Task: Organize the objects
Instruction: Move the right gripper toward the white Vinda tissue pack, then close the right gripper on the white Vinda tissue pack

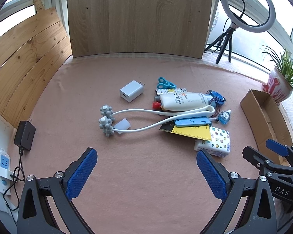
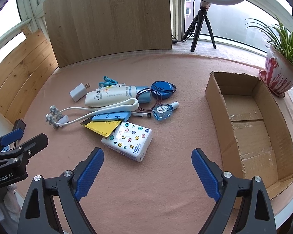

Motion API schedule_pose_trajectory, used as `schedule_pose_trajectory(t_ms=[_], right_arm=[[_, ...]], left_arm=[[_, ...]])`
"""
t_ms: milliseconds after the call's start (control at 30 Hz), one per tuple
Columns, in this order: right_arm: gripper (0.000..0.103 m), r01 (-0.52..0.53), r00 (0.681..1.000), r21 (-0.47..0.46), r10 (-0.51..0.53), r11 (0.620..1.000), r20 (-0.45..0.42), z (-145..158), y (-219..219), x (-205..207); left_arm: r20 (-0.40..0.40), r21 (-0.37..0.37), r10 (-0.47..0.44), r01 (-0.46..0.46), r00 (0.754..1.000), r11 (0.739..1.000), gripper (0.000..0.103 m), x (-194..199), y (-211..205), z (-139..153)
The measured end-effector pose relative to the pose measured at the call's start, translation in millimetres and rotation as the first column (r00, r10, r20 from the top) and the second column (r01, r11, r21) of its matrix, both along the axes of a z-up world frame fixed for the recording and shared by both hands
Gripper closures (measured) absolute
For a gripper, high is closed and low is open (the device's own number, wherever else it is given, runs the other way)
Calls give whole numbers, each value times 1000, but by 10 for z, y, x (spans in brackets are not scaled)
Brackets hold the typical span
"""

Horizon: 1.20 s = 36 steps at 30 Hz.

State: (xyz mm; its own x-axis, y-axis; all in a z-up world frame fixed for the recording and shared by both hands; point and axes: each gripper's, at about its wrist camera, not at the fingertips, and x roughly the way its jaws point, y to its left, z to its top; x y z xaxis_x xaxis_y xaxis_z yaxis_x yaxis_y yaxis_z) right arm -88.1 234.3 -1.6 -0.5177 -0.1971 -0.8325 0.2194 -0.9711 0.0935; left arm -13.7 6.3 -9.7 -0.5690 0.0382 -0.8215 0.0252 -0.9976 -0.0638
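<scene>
Pink felt cloth [image 2: 156, 185] is covering the tabletop, with wooden boards and windows standing behind it. Nearest the lens, the right gripper [image 2: 147, 173] is hovering with its blue ribbed fingers spread wide and nothing between them; the left gripper [image 1: 146, 172] is showing the same gaping, empty stance in its own view. Just beyond, at centre frame, the white tissue pack printed with coloured dots and stars [image 2: 128, 141] is lying flat; it looks soft and light, so a squeeze across its narrow width should hold, though the wrapper may slip. Partly on top of it the yellow plastic ruler [image 2: 102, 126] and the blue ruler-like piece [image 2: 111, 116] are resting thin and stiff, hard to pinch off the cloth. Farther in, the small clear blue spray bottle [image 2: 164, 110] looks hard and smooth, best taken at its body. Behind it, the white AQUA sunscreen tube [image 2: 110, 95] seems heavier and springy. At the right of the frame, the open brown cardboard box [image 2: 214, 89] is sitting empty, probably the destination.
</scene>
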Motion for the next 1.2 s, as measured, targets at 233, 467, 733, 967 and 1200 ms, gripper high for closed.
schedule_pose_trajectory(t_ms=[233,467,733,967,1200], right_arm=[[20,-15,1000,-18,15,1000,26,-71,34,-78],[30,-33,997,-43,36,999,75,-187,58,-280],[43,-73,990,-71,81,995,115,-285,-26,-591],[54,-84,971,-124,110,989,214,-507,-97,-864],[55,-92,949,-182,142,979,283,-627,-172,-1041]], left_arm=[[12,1,5,-5,1000,1000,0,2,-6,-59],[30,11,21,-21,999,1000,0,14,-34,-161],[35,20,46,-47,998,999,0,46,-94,-230],[39,30,104,-106,994,994,1,124,-248,-261],[53,34,152,-154,987,987,1,195,-367,-318]])
